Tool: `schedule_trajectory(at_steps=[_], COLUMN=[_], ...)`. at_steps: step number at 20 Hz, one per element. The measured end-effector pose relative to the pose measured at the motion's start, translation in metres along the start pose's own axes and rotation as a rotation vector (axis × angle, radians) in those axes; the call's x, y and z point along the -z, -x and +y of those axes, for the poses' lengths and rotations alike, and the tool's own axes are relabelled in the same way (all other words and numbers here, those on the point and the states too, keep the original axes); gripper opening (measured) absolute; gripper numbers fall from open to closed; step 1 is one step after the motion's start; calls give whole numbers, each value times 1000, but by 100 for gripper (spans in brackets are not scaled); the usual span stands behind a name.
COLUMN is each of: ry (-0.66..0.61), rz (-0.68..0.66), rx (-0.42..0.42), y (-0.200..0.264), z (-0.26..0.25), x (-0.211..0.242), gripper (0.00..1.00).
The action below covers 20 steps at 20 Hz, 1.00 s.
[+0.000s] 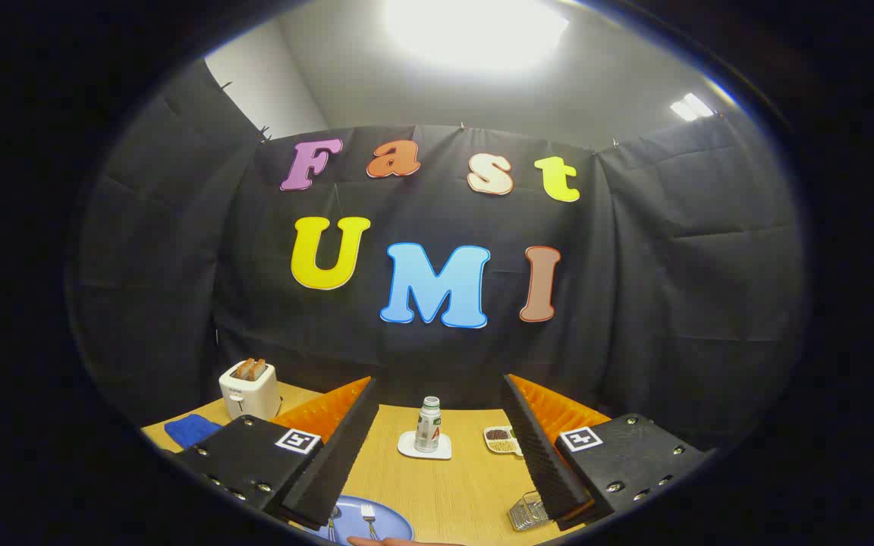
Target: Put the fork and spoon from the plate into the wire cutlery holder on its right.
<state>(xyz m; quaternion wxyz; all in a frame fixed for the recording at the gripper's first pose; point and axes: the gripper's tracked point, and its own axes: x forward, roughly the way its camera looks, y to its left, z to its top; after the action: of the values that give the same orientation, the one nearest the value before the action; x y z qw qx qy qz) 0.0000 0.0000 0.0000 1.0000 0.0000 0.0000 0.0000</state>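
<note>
- One gripper (pixel 437 455) is seen, its two fingers spread wide apart with nothing held.
- One blue plate (pixel 395 523), one fork (pixel 369 519) and one spoon (pixel 332 519) are counted.
- One wire cutlery holder (pixel 528 512) is counted.
- One bottle (pixel 428 425), one toaster (pixel 249 390), one blue cloth (pixel 190 430) and one small snack dish (pixel 502 440) are counted.

Rides on the gripper (pixel 437 485), looking forward along its two wide-apart fingers (pixel 331 470) and slightly down across the wooden table (pixel 452 485) toward the booth's black cloth wall (pixel 672 303). Sits above the table's near part, close to the blue plate (pixel 388 523) and wire cutlery holder (pixel 526 513) between the fingertips; takes in bottle (pixel 428 425), toaster (pixel 249 388) and ceiling light (pixel 475 30) farther off
</note>
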Motion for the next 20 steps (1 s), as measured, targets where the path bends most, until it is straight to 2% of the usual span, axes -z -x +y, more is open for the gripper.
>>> schedule_trajectory(at_steps=[20], ry=[10], rz=[60], rx=[-11], y=[-3], z=[2], x=[21], gripper=[99])
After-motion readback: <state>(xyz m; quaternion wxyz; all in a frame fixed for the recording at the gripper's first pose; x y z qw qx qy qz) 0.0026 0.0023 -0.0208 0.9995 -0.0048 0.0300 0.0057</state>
